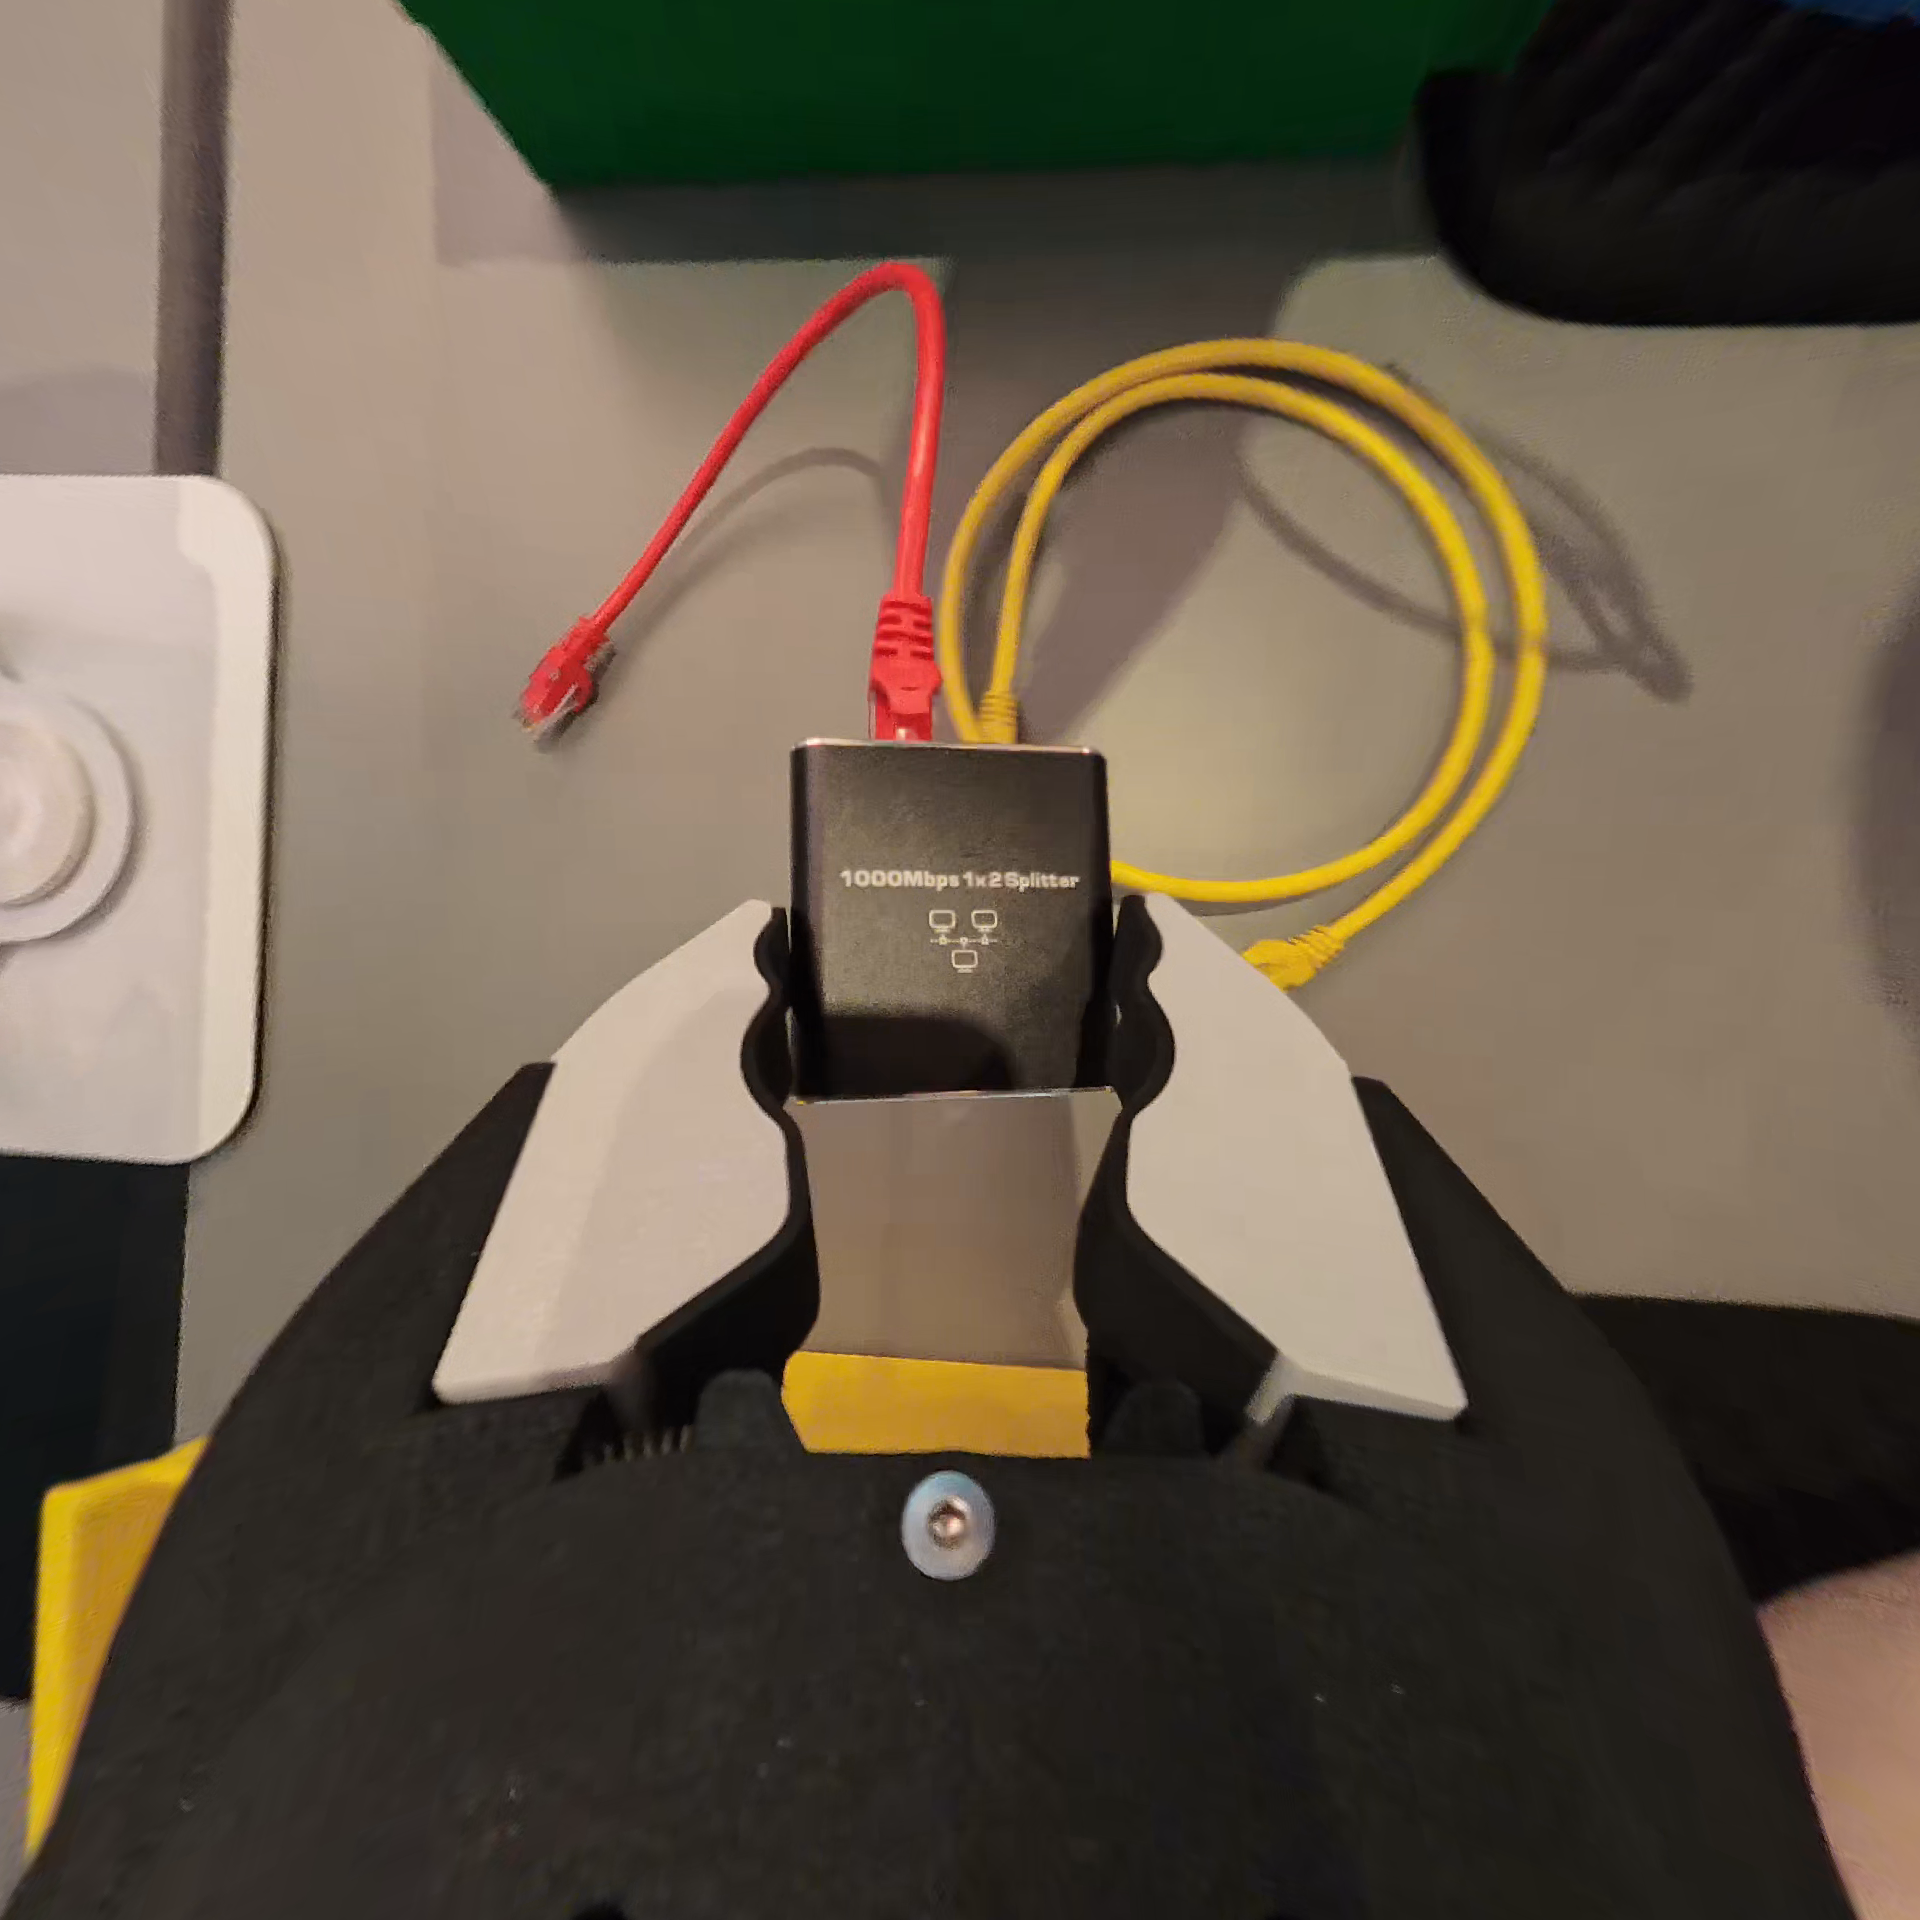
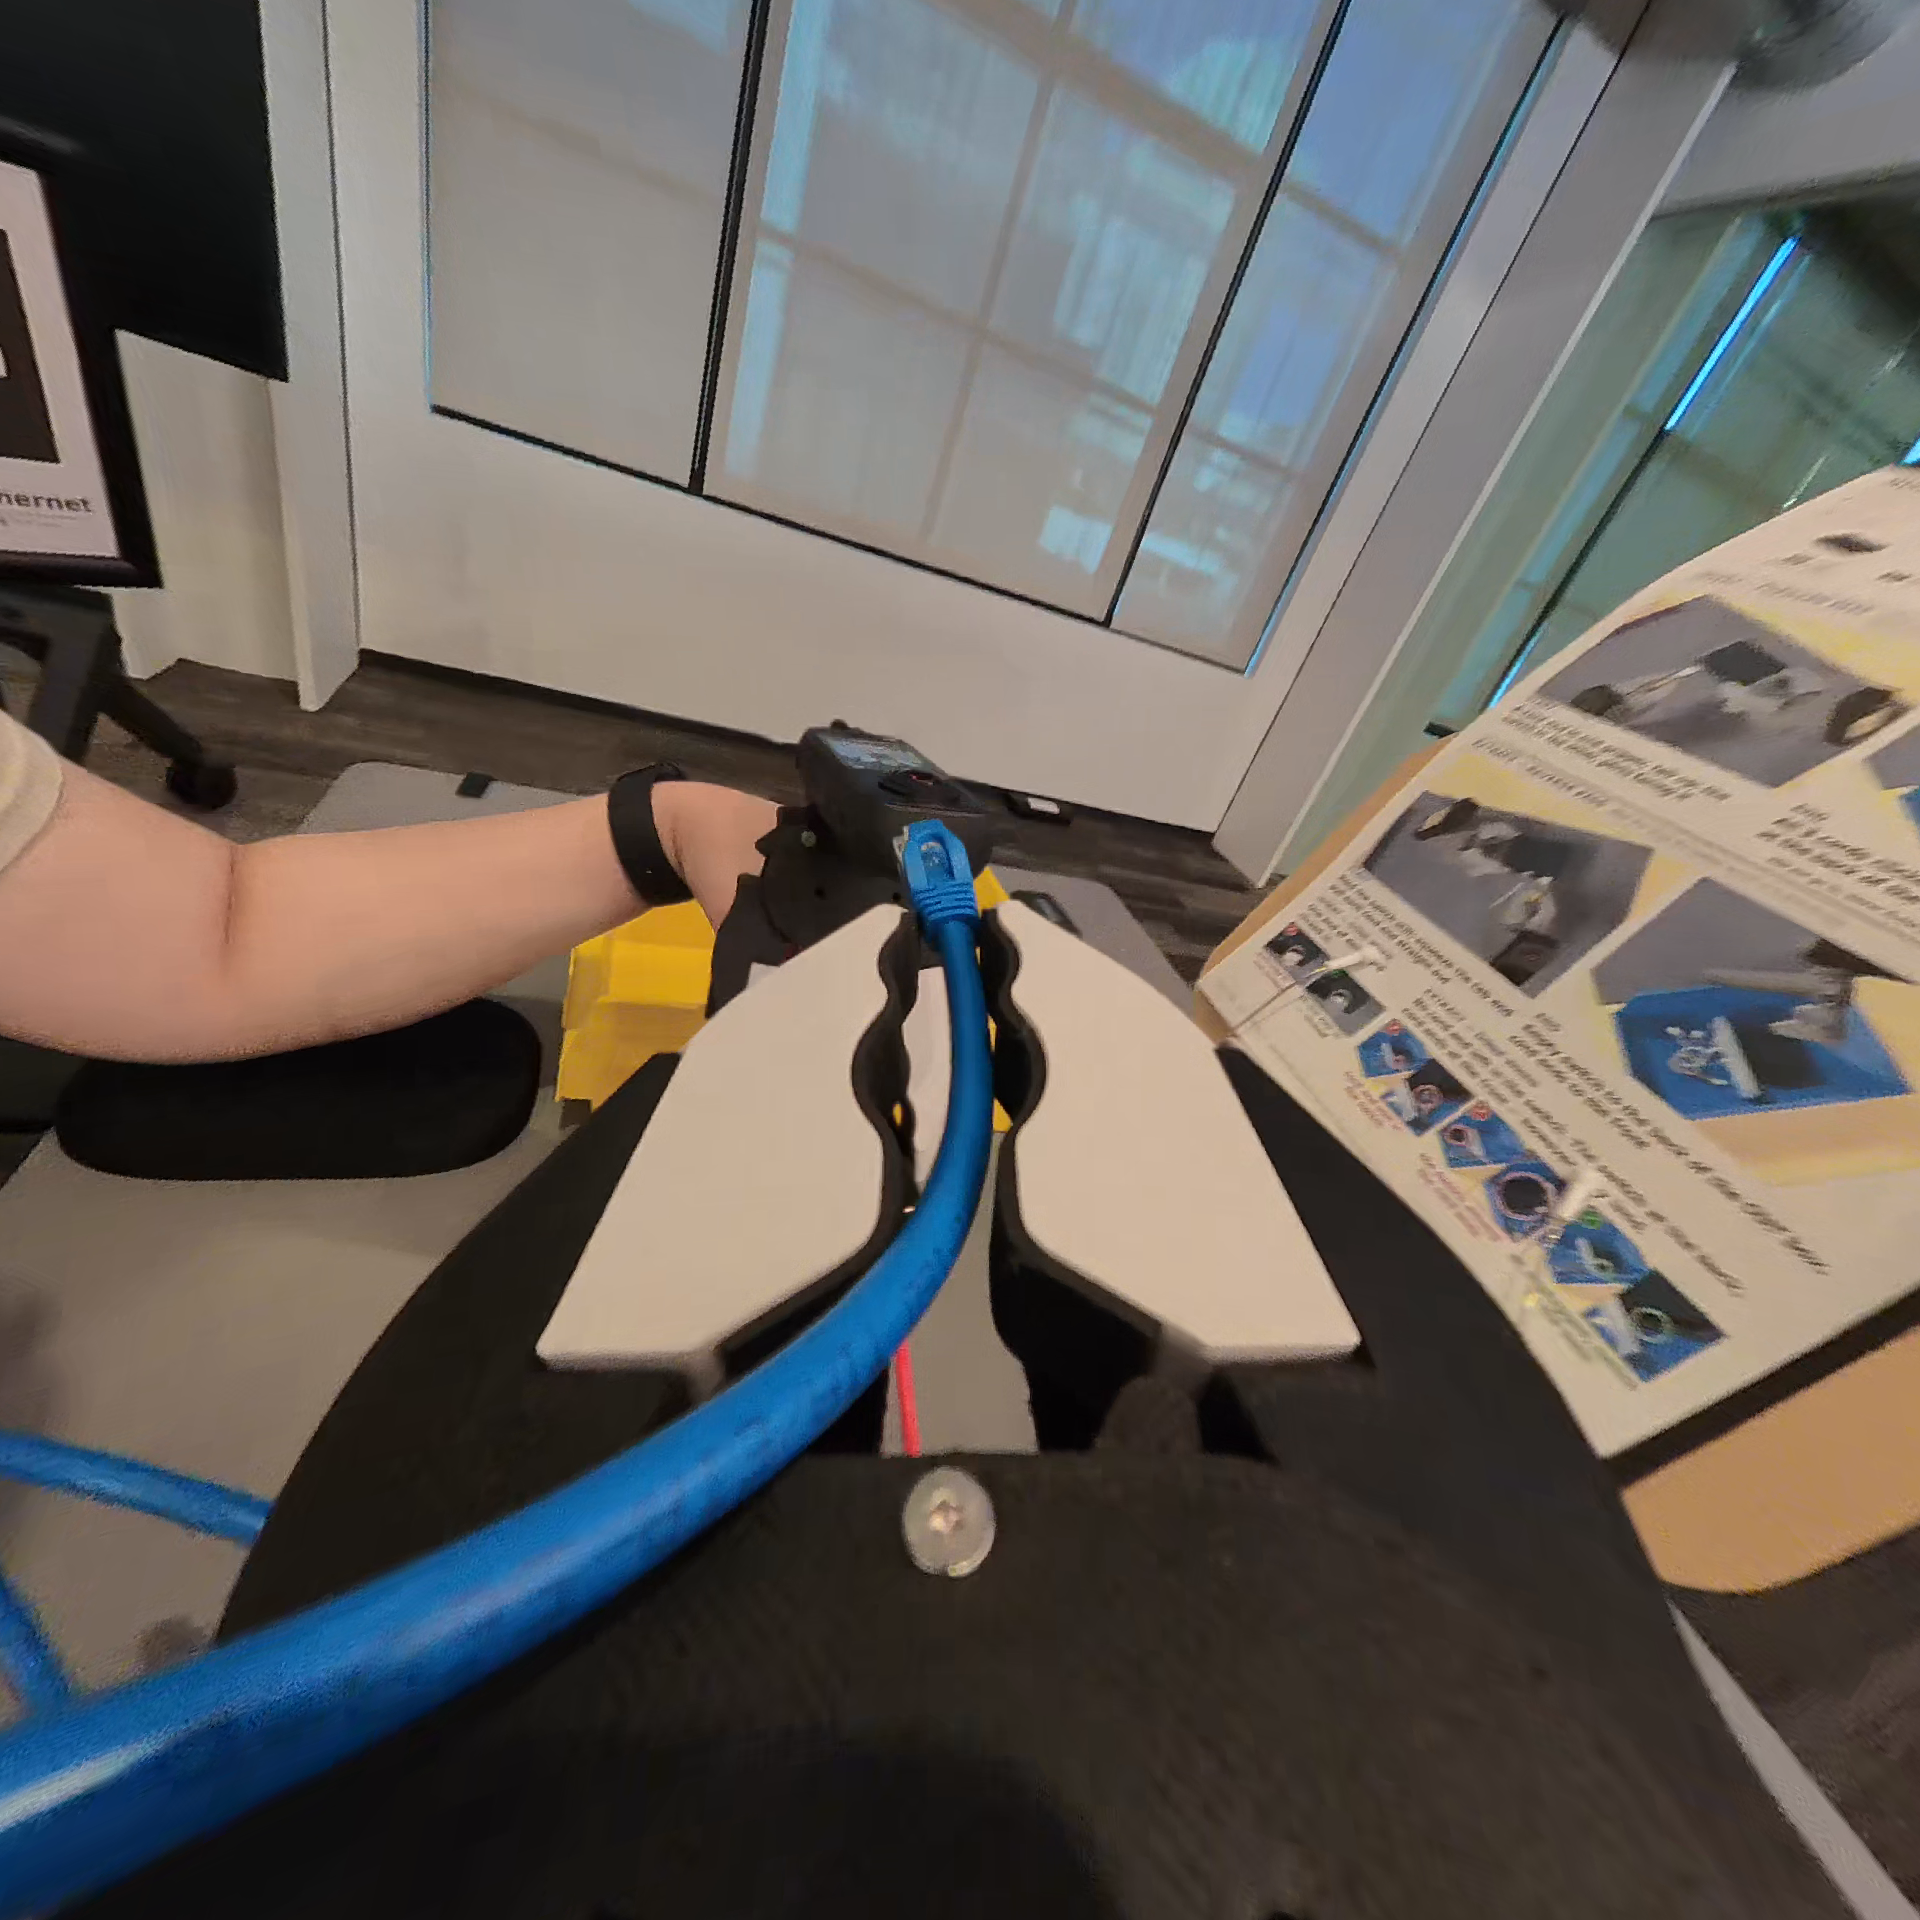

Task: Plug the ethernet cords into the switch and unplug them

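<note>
In the left wrist view my left gripper (image 1: 951,920) is shut on a small black switch (image 1: 945,831) and holds it above the grey table (image 1: 416,520). A red cord (image 1: 914,499) and a yellow cord (image 1: 1455,582) are plugged into the switch's far end. The red cord's free plug (image 1: 561,681) and the yellow cord's free plug (image 1: 1294,956) lie on the table. In the right wrist view my right gripper (image 2: 948,925) is shut on a blue cord (image 2: 940,1091). Its plug (image 2: 933,857) sticks out past the fingertips, toward the left gripper (image 2: 821,862) held in a person's hand.
A green box (image 1: 935,83) and a black object (image 1: 1683,156) stand at the table's far side, and a white tray (image 1: 125,810) lies at the left. A yellow bin (image 2: 634,997), a black pad (image 2: 301,1091) and a printed instruction sheet (image 2: 1558,935) show in the right wrist view. One gripper's finger ends stand about 20 cm off the other's. The right gripper is farther from the black object (image 1: 1683,156), some 35 cm, than the left, some 25 cm.
</note>
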The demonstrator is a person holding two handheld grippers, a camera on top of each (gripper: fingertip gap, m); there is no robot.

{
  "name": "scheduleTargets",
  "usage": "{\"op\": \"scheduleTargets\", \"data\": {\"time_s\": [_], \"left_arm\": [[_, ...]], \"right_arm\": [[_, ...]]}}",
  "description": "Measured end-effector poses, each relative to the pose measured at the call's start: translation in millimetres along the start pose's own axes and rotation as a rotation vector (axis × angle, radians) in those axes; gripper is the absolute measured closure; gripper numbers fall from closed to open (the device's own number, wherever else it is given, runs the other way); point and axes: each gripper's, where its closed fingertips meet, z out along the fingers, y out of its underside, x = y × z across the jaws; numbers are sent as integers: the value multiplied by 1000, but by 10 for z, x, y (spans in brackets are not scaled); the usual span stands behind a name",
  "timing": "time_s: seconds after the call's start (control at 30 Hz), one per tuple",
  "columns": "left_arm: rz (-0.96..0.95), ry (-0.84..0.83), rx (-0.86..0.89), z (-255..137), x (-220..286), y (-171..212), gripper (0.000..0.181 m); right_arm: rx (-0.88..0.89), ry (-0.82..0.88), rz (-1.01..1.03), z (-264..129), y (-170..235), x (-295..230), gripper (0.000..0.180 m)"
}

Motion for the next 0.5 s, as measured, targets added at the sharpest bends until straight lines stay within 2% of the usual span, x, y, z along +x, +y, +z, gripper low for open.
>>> {"op": "scheduleTargets", "data": {"time_s": [0.17,0.33,0.43,0.5], "left_arm": [[-63,-29,130,-55,-69,9,122],[-136,19,427,-381,-171,-210,122],[-169,55,536,-522,-194,-232,123],[-179,2,653,-709,-303,-260,181]], "right_arm": [[-60,-17,43,218,240,1,167],[-96,-1,78,302,366,38,167],[-110,-1,108,372,420,24,167],[-115,-13,127,423,445,-6,167]]}}
